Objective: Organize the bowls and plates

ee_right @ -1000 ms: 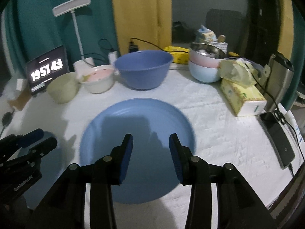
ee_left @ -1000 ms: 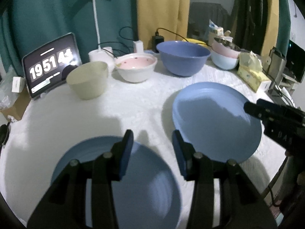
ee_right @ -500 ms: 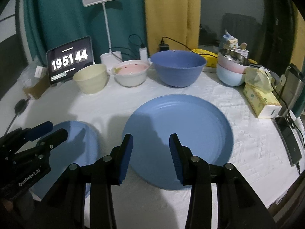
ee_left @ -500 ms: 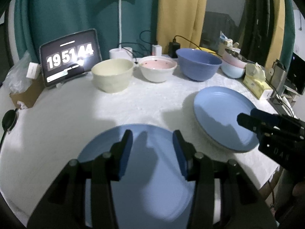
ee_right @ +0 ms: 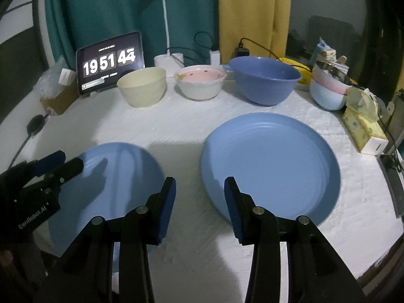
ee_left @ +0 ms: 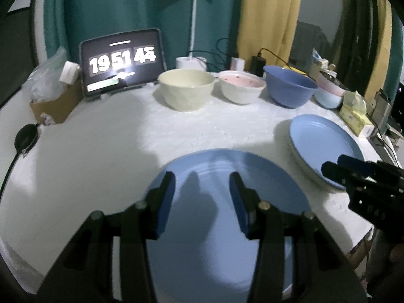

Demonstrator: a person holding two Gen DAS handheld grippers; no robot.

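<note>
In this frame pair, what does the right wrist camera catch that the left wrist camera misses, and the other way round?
Only the right wrist view shows the phone lying at the table's right edge, and the larger blue plate whole.

Only the left wrist view shows the smaller blue plate nearly whole, under the open left gripper; the other view hides part of it.

Both show the clock tablet, cream bowl, pink-lined bowl, blue bowl, tissue box, and the right gripper, open and empty.
</note>
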